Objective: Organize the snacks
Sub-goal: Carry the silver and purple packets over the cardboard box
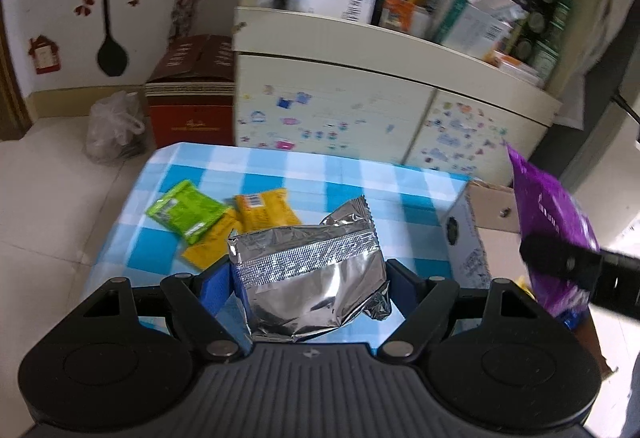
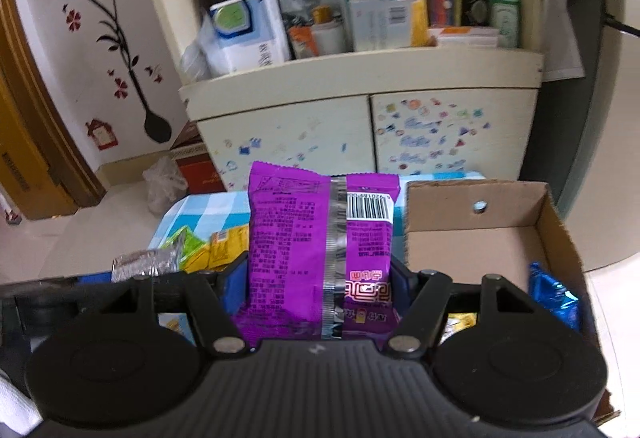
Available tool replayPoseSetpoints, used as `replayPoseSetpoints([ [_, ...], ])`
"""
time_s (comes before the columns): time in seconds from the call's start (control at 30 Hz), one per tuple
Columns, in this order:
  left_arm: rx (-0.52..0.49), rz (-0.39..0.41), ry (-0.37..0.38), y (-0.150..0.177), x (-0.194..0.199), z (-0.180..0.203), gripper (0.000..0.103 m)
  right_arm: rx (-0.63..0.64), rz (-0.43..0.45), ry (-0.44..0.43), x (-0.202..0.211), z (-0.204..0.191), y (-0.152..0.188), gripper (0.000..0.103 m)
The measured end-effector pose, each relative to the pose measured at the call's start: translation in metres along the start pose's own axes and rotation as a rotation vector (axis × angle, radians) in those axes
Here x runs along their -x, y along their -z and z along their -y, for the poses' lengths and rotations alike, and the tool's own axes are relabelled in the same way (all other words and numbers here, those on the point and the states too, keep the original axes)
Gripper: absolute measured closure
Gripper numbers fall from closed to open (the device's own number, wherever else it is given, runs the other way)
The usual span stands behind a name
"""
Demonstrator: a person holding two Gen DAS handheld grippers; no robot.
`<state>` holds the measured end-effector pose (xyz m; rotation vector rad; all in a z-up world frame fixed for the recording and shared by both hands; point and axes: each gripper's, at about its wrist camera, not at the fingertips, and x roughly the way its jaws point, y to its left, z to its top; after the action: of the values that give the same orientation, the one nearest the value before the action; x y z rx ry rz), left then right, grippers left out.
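Note:
My left gripper (image 1: 308, 278) is shut on a crinkled silver foil packet (image 1: 312, 270), held above the blue checked tablecloth (image 1: 380, 194). A green packet (image 1: 184, 210) and two yellow packets (image 1: 262, 208) lie on the cloth to the left. My right gripper (image 2: 320, 278) is shut on a purple snack bag (image 2: 312, 246), which stands upright between its blue pads. In the left wrist view the purple bag (image 1: 552, 222) shows at the right, over an open cardboard box (image 1: 492, 210). That box (image 2: 472, 238) holds a blue packet (image 2: 556, 298) and a yellow one (image 2: 460, 322).
A cream cabinet (image 2: 360, 78) with stickered doors stands behind the small table, its shelf crowded with boxes and jars. On the floor to the left sit a red-brown carton (image 1: 190, 98) and a plastic bag (image 1: 114, 126). A tiled floor surrounds the table.

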<state>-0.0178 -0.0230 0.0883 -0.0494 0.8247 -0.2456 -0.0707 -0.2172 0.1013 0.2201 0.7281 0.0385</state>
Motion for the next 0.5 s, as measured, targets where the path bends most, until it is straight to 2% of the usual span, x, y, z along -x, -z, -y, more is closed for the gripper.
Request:
replayPoseSetpoints([
  [0.5,-0.173,-0.009,0.187,0.028,-0.012,0.069,0.020,-0.113,0.052,0.075,0.027,0.062,-0.008,0.035],
])
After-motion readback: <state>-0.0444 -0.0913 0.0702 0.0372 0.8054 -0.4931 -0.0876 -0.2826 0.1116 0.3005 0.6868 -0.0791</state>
